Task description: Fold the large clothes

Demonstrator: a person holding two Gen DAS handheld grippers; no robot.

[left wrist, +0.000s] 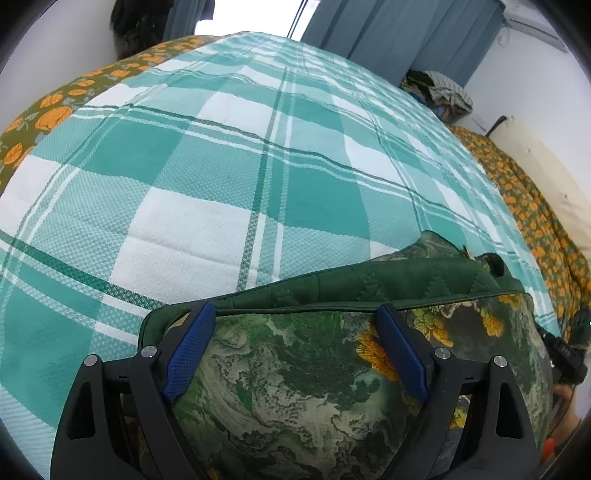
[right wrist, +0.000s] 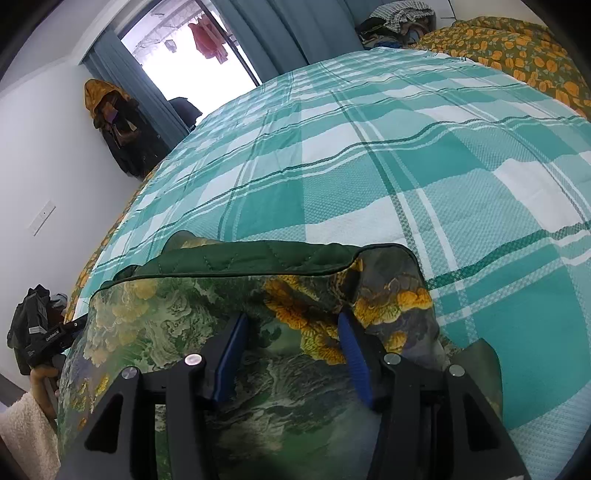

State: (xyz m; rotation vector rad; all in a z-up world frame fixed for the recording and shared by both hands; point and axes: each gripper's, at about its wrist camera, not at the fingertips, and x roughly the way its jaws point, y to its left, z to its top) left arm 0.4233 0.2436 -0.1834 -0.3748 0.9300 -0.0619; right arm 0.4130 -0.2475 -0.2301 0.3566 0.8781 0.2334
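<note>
A green floral quilted garment (left wrist: 303,373) with dark green lining lies at the near edge of the bed, folded over on itself. It also shows in the right wrist view (right wrist: 229,310). My left gripper (left wrist: 297,314) is open, its blue pads (left wrist: 192,350) spread wide over the garment's left end near the piped hem. My right gripper (right wrist: 291,321) is open over the garment's right end, pads (right wrist: 352,358) apart and resting on or just above the cloth. Neither jaw clamps fabric. The right gripper's body shows at the right edge of the left wrist view (left wrist: 565,354).
The bed carries a teal and white plaid sheet (left wrist: 236,166) over an orange-flowered green cover (left wrist: 535,206). A pile of clothes (left wrist: 439,92) sits at the far corner. Curtains (left wrist: 388,33), a window and hanging coats (right wrist: 118,133) line the far wall.
</note>
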